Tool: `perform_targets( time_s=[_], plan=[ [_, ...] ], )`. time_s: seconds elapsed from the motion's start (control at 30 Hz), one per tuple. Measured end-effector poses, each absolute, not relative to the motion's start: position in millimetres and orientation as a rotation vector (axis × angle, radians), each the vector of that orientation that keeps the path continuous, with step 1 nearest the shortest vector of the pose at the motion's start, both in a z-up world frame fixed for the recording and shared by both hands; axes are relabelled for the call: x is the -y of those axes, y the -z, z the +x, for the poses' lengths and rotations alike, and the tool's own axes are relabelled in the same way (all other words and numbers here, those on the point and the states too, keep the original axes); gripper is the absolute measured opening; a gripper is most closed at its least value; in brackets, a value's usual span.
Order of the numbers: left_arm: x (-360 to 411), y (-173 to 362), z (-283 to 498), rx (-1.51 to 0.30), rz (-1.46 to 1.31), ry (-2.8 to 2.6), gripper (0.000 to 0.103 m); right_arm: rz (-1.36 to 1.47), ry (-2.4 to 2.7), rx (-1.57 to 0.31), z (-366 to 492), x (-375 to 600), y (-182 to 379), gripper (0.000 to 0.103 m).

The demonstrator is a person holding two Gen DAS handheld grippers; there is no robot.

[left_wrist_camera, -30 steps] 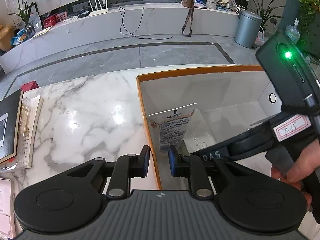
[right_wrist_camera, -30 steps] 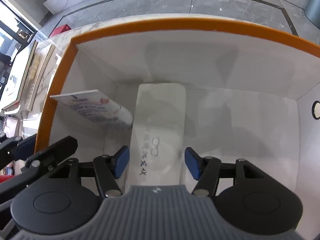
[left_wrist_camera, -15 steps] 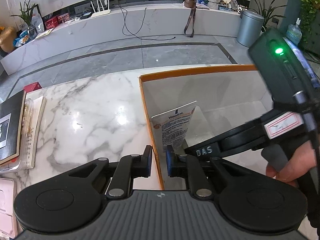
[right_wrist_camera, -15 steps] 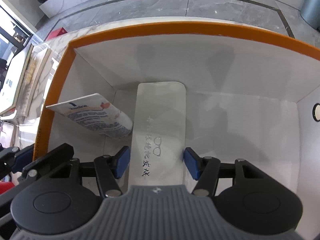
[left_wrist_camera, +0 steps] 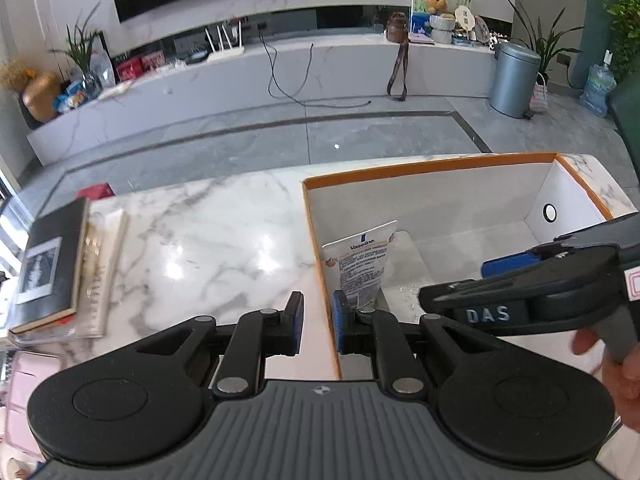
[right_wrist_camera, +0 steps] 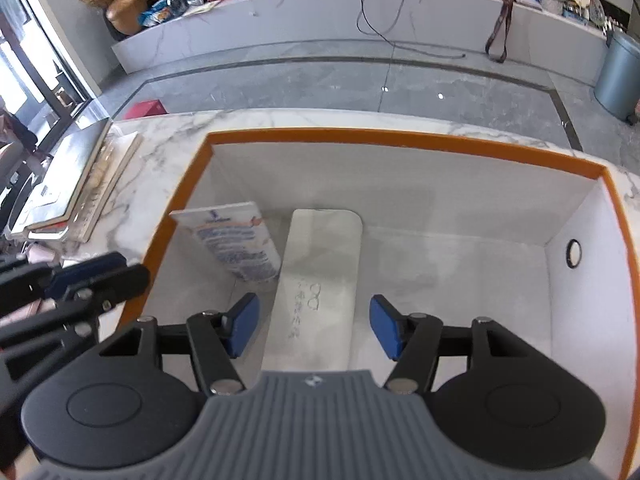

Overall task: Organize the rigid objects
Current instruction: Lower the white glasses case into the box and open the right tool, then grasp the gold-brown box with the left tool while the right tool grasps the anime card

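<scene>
Two grippers up close here: the left gripper (left_wrist_camera: pixel 317 317) straddles the orange-rimmed box's (left_wrist_camera: pixel 420 167) left wall, fingers slightly apart with nothing clamped, while the right gripper (right_wrist_camera: pixel 314 327) hangs over the box, fingers spread wide and released. Below it a white glasses case (right_wrist_camera: pixel 320 276) lies flat on the box floor, a Vaseline tube (right_wrist_camera: pixel 236 240) leaning just beside it. Further left, books (left_wrist_camera: pixel 60 268) sit on the marble tabletop (left_wrist_camera: pixel 200 248).
</scene>
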State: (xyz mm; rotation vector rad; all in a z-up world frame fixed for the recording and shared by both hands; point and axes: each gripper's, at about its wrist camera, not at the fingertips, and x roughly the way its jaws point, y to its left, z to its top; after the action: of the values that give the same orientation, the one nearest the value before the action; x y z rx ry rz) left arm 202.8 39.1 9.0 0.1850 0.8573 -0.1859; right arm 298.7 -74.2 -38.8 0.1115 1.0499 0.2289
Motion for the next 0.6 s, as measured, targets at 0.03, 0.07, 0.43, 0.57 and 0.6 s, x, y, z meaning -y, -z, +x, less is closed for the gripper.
perform_targets(
  time_s=[0.03,0.07,0.43,0.57,0.6],
  plan=[
    [-40.2,-11.1,198.6,-0.854,0.184,0.187,0.016,0.103,-0.231,-1.042,292.1,75.3,36.2,0.061],
    [-42.0,-13.2,194.8,-0.855,0.179,0.191,0.016,0.093,-0.231,-1.038,286.2,75.6,34.5,0.061],
    [-57.7,-7.5,148.8,-0.929,0.177,0.286,0.029,0.073,-0.324,-0.948,210.2,89.9,8.9,0.054],
    [-61.6,-14.1,136.5,-0.915,0.188,0.271,0.045,0.035,-0.365,-0.909,181.8,93.1,-2.3,0.054],
    [-61.7,-15.4,132.9,-0.923,0.185,0.284,0.052,0.028,-0.375,-0.906,177.0,93.9,-4.0,0.054]
  ],
)
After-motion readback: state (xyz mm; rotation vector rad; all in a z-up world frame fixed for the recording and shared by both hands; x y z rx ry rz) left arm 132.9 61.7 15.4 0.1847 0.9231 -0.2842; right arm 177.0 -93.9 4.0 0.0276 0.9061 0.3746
